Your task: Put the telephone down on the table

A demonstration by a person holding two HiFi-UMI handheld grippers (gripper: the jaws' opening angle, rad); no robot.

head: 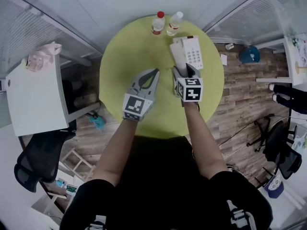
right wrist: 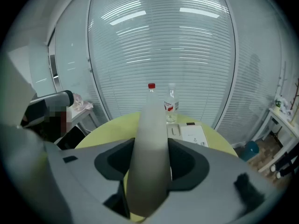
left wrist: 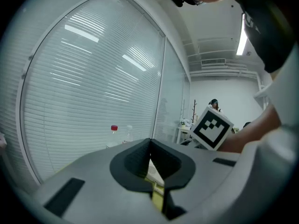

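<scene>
White plastic telephone handset (right wrist: 149, 141) is pinched in the right gripper's (head: 185, 72) jaws, sticking out ahead of it over the round yellow-green table (head: 139, 47). The white keypad base (head: 194, 51) sits just beyond that gripper. The left gripper (head: 152, 74) alongside has its jaws pressed together, nothing in them.

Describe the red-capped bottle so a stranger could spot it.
Find the round yellow-green table. At its far edge, near the phone base, stand a red-capped bottle and a pale-capped bottle. Only yours, farther from the base, has the red cap.
</scene>
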